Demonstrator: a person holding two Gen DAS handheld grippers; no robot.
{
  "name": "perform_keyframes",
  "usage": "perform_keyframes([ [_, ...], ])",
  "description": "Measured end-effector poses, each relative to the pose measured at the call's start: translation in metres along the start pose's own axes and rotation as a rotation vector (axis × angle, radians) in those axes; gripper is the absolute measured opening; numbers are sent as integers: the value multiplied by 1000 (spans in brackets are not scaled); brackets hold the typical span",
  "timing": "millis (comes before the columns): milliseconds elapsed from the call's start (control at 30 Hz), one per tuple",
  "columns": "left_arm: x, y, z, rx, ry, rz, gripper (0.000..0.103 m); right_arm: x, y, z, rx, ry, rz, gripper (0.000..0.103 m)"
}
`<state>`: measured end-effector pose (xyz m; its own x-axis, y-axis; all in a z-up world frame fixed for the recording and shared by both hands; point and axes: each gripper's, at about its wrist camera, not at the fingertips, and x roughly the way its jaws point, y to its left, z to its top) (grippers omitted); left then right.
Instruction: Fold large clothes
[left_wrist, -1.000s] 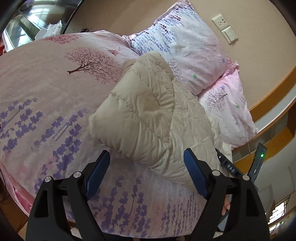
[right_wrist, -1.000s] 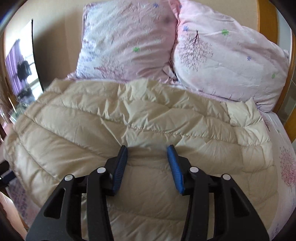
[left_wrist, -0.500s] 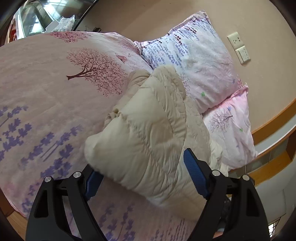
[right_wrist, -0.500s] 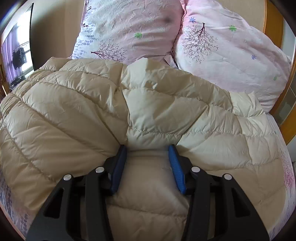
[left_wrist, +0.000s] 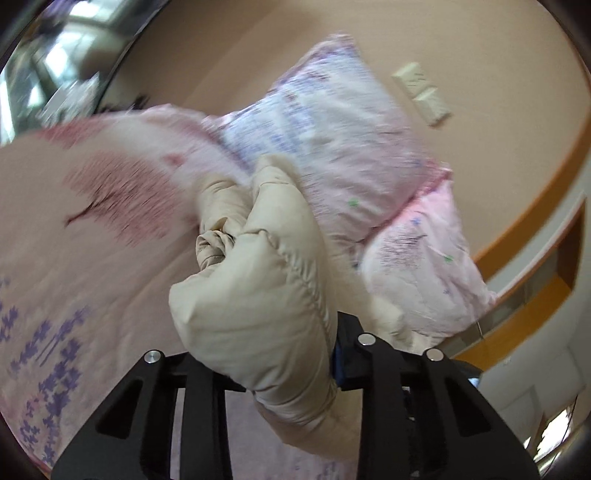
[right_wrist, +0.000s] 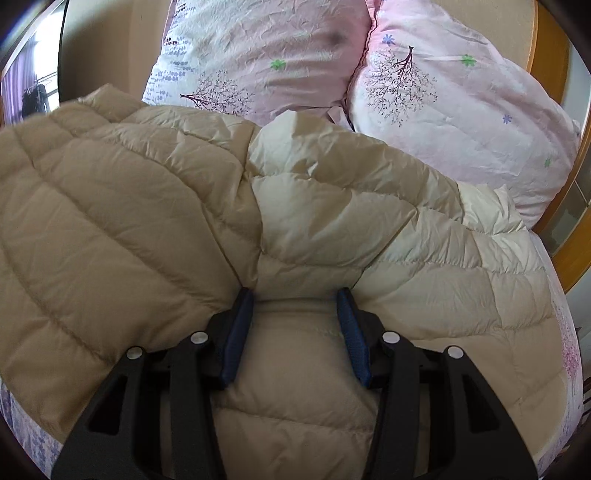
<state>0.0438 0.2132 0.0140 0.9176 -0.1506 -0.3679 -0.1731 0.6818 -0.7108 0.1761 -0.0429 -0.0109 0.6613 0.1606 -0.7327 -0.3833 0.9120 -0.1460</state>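
A beige quilted down jacket (right_wrist: 147, 221) lies on the bed, bunched into folds. My right gripper (right_wrist: 295, 314) is shut on a thick fold of the jacket near its front edge, padding bulging between the blue pads. In the left wrist view my left gripper (left_wrist: 273, 362) is shut on a corner of the jacket (left_wrist: 258, 295) and holds it lifted off the bed. The fabric hides the left fingertips; only a bit of blue pad (left_wrist: 338, 363) shows. This view is motion-blurred.
The bed has a pink cover (left_wrist: 74, 258) with tree and lavender prints. Two pink pillows (right_wrist: 266, 55) (right_wrist: 461, 122) lean at the head. A wooden headboard (right_wrist: 576, 221) and a beige wall with sockets (left_wrist: 424, 96) stand behind.
My left gripper has closed on the jacket's corner and lifted it; it was open around it before. My right gripper stays gripped on its fold while the jacket bunches up towards it.
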Motion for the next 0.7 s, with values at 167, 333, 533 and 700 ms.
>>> perform_keyframes([
  [167,-2,-41,6,97,-25,-123,29,5,0,0,2,10,6,49],
  [333,3,-85,2,180,-1,-281,29,10,1,3,4,15,19,50],
  [533,21,-118,-12,218,48,-362,29,11,-18,5,20,3,146,52],
  [700,25,-136,-20,263,63,-373,29,-19,-70,-4,139,-27,316,58],
])
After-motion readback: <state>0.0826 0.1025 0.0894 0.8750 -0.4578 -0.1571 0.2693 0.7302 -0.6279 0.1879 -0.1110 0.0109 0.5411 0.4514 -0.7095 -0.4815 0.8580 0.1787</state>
